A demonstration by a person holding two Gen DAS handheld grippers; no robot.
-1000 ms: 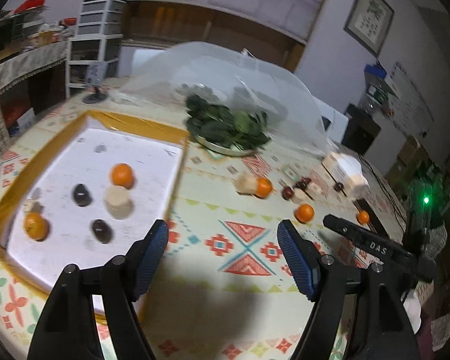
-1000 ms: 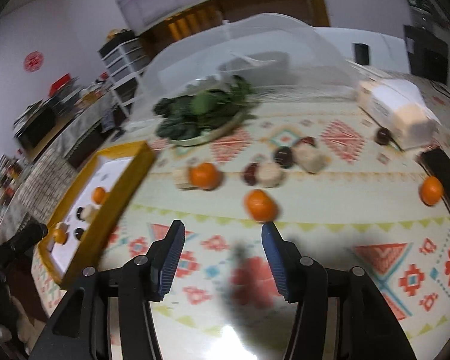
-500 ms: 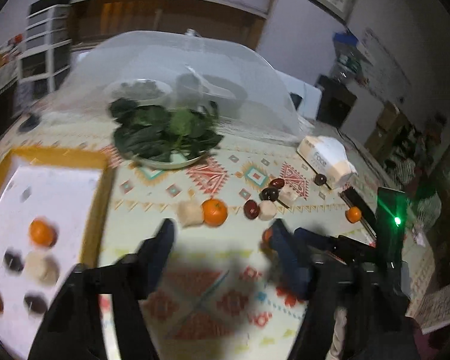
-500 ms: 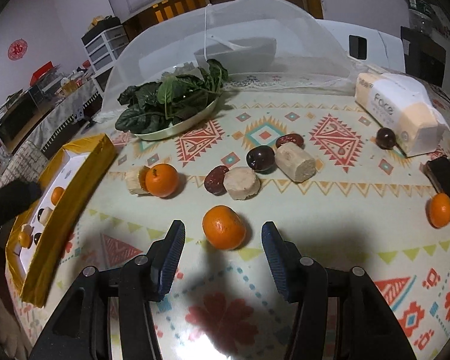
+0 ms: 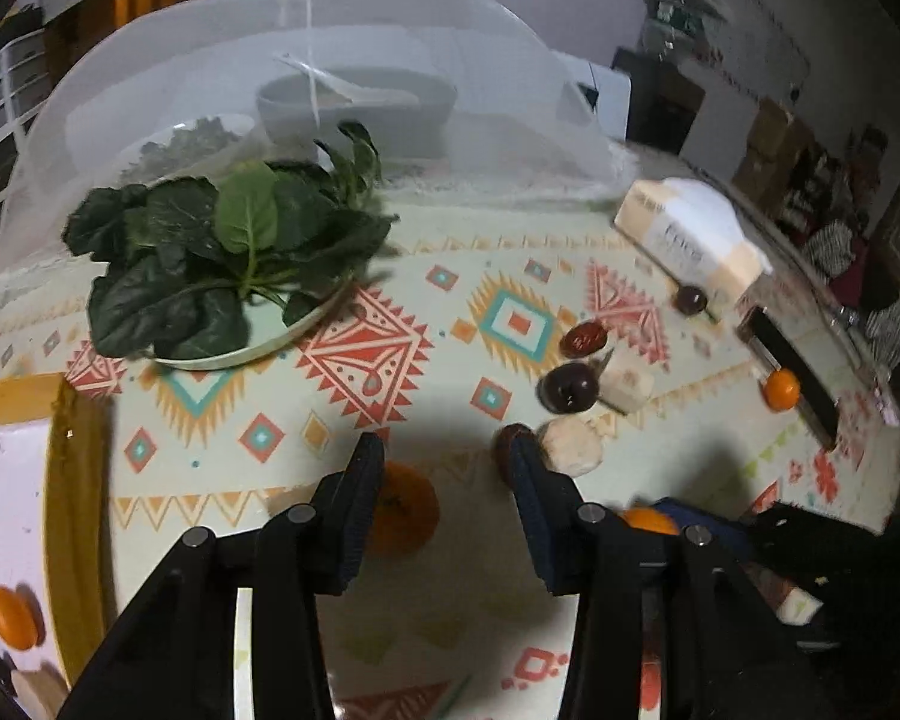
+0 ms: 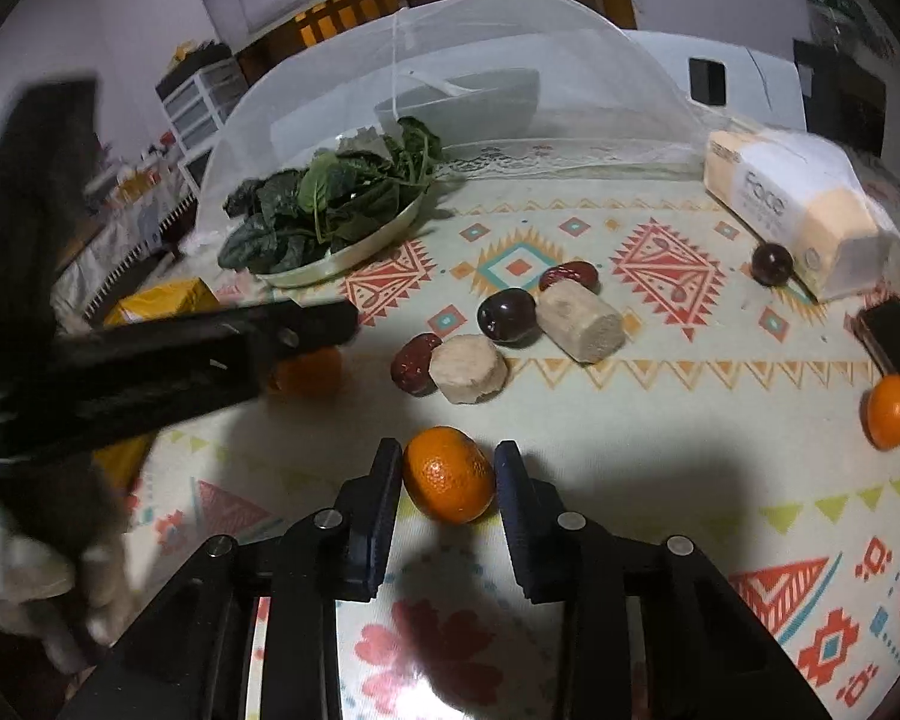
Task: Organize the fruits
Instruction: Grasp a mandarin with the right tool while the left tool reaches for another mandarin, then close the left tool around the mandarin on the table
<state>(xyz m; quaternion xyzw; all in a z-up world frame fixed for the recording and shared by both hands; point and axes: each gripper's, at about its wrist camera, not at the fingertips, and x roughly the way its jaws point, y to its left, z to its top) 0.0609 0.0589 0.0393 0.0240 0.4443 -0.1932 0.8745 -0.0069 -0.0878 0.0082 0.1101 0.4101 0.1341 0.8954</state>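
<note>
The right gripper has its two dark blue-padded jaws closing around a round orange mandarin that sits on the patterned tablecloth; the pads stand right at the fruit's sides, with a sliver of gap showing on each, so a firm press cannot be confirmed. The left gripper is also closing, at a middling width; a second orange mandarin lies between its jaws, touching or just beside the left pad and well clear of the right one

Only the left wrist view shows the yellow-rimmed white tray at the left edge, with a mandarin already lying in it. It also catches the right gripper's dark body low on the right, with an orange sliver of its fruit. Only the right wrist view shows the left gripper from the side, as a blurred black bar reaching across to its mandarin, and a pale gloved hand beneath it

Both views share the dark red jujubes, the beige cylinder pieces, a plate of green leaves, the white mesh food cover, a tissue pack and another mandarin far right
</note>
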